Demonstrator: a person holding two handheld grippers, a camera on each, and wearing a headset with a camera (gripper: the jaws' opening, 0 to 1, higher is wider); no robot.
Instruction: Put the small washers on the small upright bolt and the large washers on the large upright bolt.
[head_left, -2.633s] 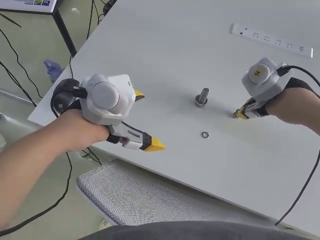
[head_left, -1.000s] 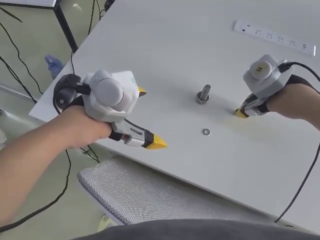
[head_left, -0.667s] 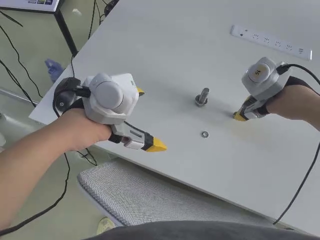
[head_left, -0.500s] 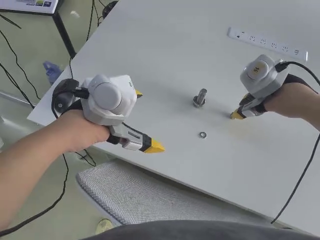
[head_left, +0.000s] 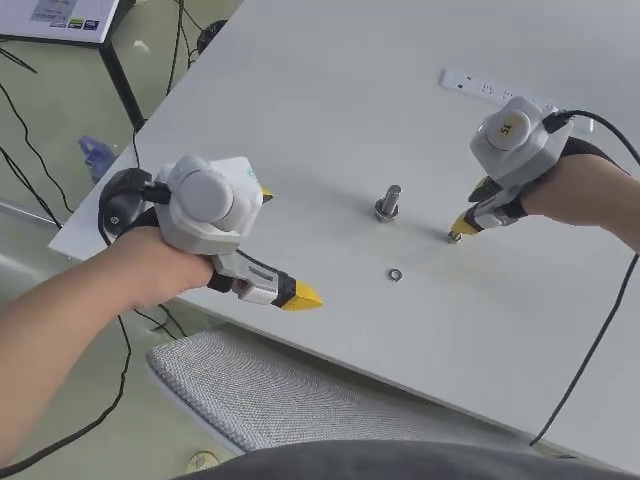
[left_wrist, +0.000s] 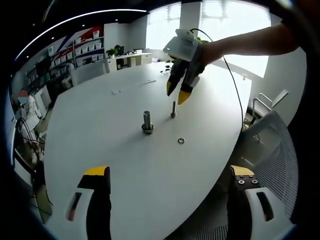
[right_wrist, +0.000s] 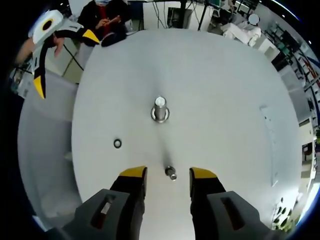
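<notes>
Right gripper (head_left: 460, 226) I'm holding over the white table (head_left: 330, 110), tips pointing down, jaws standing partway apart with nothing clamped. In the right gripper view the small upright bolt (right_wrist: 171, 173) is showing in the gap between my two jaws, not touching either. In the left gripper view those tips are hanging just above the bolt's top, so apart from it. The large upright bolt (head_left: 388, 203) is standing near the small one, toward the table's middle. It's wearing a wider ring at its base, and I cannot tell if that is a washer or the bolt's own head. One loose washer (head_left: 395, 274) is lying flat on the table on my side of the two bolts, touching neither. I cannot tell whether it is a small or a large one. Left gripper (head_left: 284, 244) I'm holding at the near table edge, well apart from the bolts and the washer, jaws spread wide and gripping nothing, one yellow tip sticking out past the edge over the grey mesh chair (head_left: 300, 390). A white power strip (head_left: 490, 90) is lying on the far side of the table, beyond my right hand (head_left: 585, 195).
</notes>
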